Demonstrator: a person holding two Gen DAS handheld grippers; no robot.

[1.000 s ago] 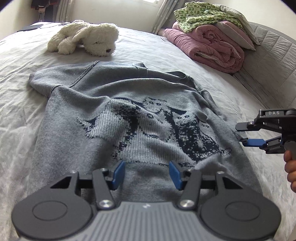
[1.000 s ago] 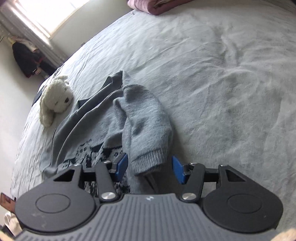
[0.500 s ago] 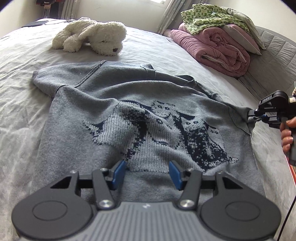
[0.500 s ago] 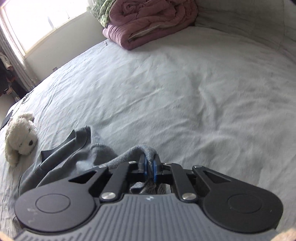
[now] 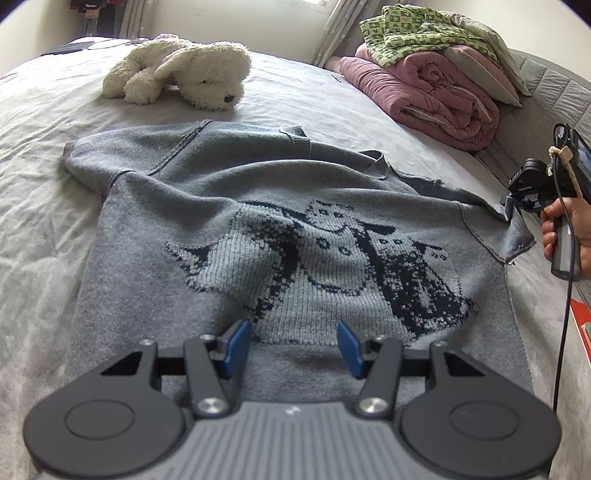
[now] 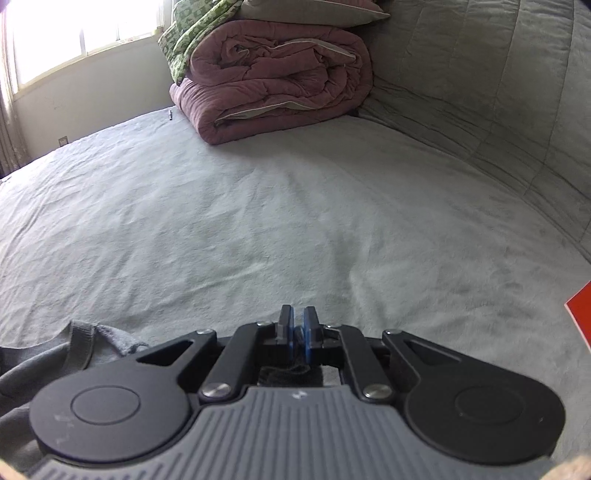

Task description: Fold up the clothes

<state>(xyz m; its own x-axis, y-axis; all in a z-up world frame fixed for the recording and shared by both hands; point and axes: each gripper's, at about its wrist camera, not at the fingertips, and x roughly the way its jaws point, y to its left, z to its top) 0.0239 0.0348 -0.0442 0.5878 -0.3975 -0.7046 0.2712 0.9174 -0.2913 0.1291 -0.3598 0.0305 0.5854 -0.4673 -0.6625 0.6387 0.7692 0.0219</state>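
A grey sweater (image 5: pixel 280 236) with a knitted cat pattern lies spread on a bed (image 5: pixel 44 229) covered by a wrinkled pale grey sheet. The left gripper (image 5: pixel 291 343) hovers above its hem, jaws spread and empty. The right gripper (image 6: pixel 296 328) is pressed together, apparently pinching the sleeve cuff (image 5: pixel 517 236). A white plush dog (image 5: pixel 181 74) and folded quilts (image 5: pixel 424 85) sit near the padded headboard (image 6: pixel 498 92) under a bright window (image 6: pixel 74 33).

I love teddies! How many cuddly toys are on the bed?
1. A white plush dog lies on the bed just beyond the grey sweater. More could hide behind the folded bedding pile.
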